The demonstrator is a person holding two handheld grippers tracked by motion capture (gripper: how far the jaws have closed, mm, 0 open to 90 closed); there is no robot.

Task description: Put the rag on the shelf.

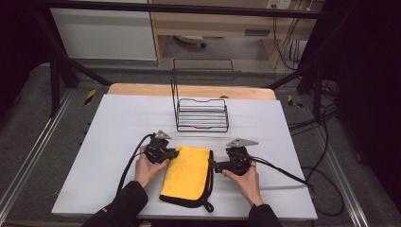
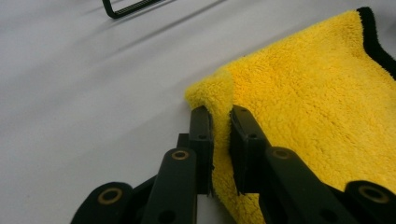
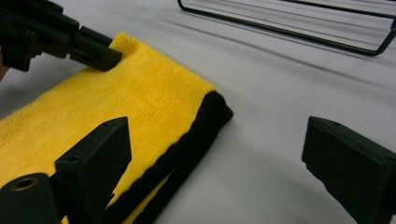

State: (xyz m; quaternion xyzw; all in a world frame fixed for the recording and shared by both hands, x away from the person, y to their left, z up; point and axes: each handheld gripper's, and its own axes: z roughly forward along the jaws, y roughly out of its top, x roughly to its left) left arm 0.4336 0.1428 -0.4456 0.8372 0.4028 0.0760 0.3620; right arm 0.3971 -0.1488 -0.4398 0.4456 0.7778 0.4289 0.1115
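A folded yellow cloth (image 1: 187, 172) with a black trim lies on the white table top (image 1: 118, 123), between the two hands. My left gripper (image 1: 175, 154) is at the cloth's far left corner. In the left gripper view its jaws (image 2: 220, 114) are shut on a raised fold of the yellow cloth (image 2: 308, 93). My right gripper (image 1: 212, 165) sits at the cloth's right, black-trimmed edge. Its jaws (image 3: 215, 127) stand wide open, with the trimmed corner of the cloth (image 3: 140, 93) lying between them, untouched. The left gripper (image 3: 88, 49) shows at the cloth's far corner in that view too.
A black wire rack (image 1: 201, 113) stands on the table just behind the cloth, its base bars (image 3: 289, 23) close ahead of the right gripper. Cables trail from both grippers toward the table's near edge. The wooden table edge (image 1: 142, 89) lies at the back.
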